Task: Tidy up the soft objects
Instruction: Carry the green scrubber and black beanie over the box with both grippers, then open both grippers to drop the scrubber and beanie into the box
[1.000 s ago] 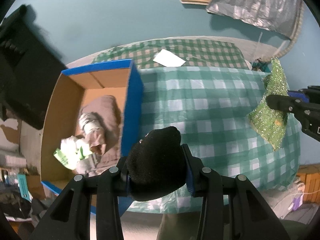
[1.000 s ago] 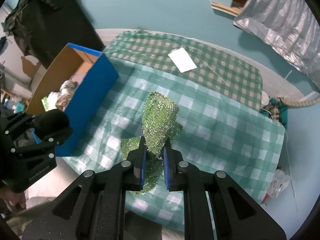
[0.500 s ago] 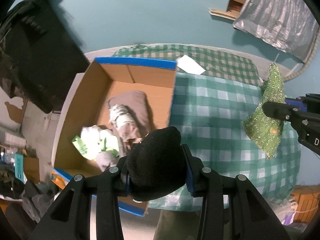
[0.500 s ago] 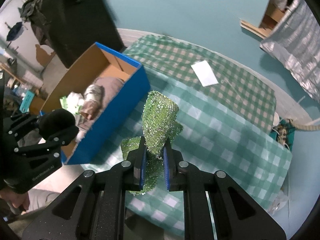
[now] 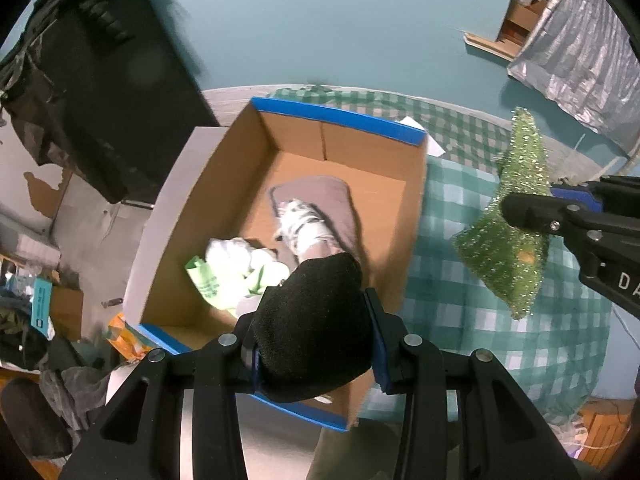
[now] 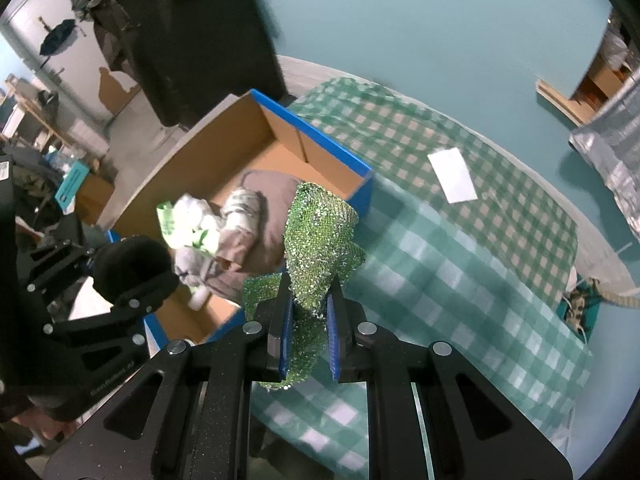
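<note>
Left wrist view: left gripper (image 5: 314, 340) clamped part-open on black soft bundle (image 5: 312, 324), held over near end of open cardboard box (image 5: 340, 124) — grey cloth (image 5: 320, 196) and pale rolled pieces inside.

Right wrist view: right gripper (image 6: 306, 322) pinched tight on sequinned green fabric (image 6: 320, 240), held above checked tablecloth (image 6: 460, 264) beside box's blue side — white paper (image 6: 452, 176) toward far edge.
</note>
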Available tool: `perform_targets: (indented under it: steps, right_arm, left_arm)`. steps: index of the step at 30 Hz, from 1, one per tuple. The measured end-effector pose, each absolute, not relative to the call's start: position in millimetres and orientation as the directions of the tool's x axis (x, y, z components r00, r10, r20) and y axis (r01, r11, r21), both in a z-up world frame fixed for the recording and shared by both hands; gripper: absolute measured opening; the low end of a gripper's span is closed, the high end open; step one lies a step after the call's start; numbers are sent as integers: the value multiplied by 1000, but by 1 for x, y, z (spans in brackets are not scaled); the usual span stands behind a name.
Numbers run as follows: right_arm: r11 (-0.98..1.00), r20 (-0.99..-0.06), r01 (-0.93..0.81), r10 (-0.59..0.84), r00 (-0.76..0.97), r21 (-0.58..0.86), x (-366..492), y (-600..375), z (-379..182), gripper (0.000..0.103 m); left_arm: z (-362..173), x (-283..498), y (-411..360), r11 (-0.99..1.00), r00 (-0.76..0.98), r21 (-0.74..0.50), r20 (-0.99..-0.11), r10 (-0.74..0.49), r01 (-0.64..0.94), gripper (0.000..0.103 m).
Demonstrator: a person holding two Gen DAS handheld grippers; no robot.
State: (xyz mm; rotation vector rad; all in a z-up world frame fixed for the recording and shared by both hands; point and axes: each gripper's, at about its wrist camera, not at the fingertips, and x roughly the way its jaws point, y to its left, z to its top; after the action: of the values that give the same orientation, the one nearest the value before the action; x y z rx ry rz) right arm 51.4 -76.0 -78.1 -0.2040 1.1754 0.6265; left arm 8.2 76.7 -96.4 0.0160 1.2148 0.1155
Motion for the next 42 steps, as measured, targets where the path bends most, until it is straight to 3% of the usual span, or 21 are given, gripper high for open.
perform_targets:
  steps: [29,32,34,36,42]
  right_arm:
    - [757,-931,-638,321,173,142,82,30,-100,13]
    - [766,-928,-628,319,192,134,84,30,-98,24]
    - [770,-925,-623,324,199,136,85,29,-97,40]
    - [773,-922,-621,325,212,129,85,26,-93,50]
    - [786,-917,-605,327,228,130,84,18,-83,53]
  left_arm:
    - [-120,32,160,975,279,86,-950,142,-206,43]
    - [-117,31,164,971,278,92,-948,153,-219,45]
    - [-116,31,166,970,278,92,-948,155,-224,48]
    - [-114,30,168,968,279,93,-947,158,-233,51]
    - [-103,25,169,963,293,84,-943,160,-257,60]
